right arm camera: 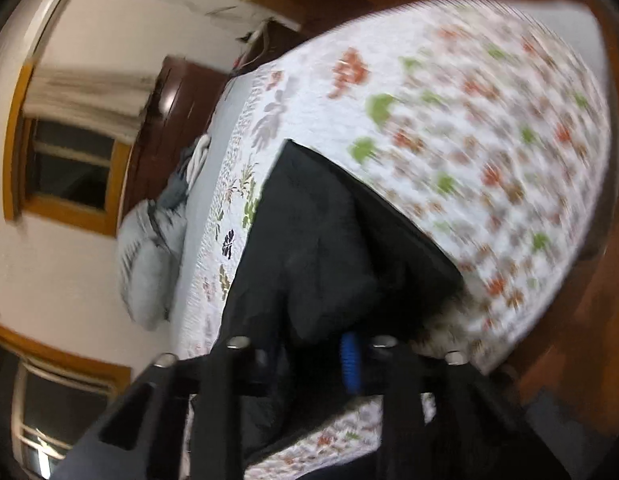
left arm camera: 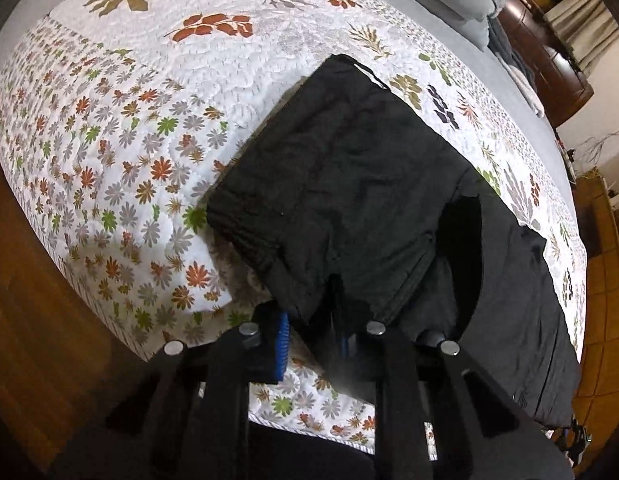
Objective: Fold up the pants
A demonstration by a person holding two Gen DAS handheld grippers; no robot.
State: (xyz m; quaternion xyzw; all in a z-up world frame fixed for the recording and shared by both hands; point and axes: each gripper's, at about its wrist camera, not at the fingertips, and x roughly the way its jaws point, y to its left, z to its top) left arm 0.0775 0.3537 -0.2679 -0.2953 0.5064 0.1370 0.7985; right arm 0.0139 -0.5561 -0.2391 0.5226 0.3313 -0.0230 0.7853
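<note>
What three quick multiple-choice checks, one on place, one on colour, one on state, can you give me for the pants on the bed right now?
1. Where do the pants lie?
A. on the floral quilt
B. on the wooden floor
C. over a chair

2. What colour are the pants?
A. blue
B. black
C. grey

3. How does the left gripper stand?
A. wide open above the quilt
B. shut on a pillow
C. shut on the pants

Answers:
1. A, the dark cloth rests on the leaf-patterned quilt near the bed's edge.
2. B, the cloth shows black in both wrist views.
3. C, the near edge of the pants runs between its blue-padded fingers; the right gripper likewise is shut on the pants.
</note>
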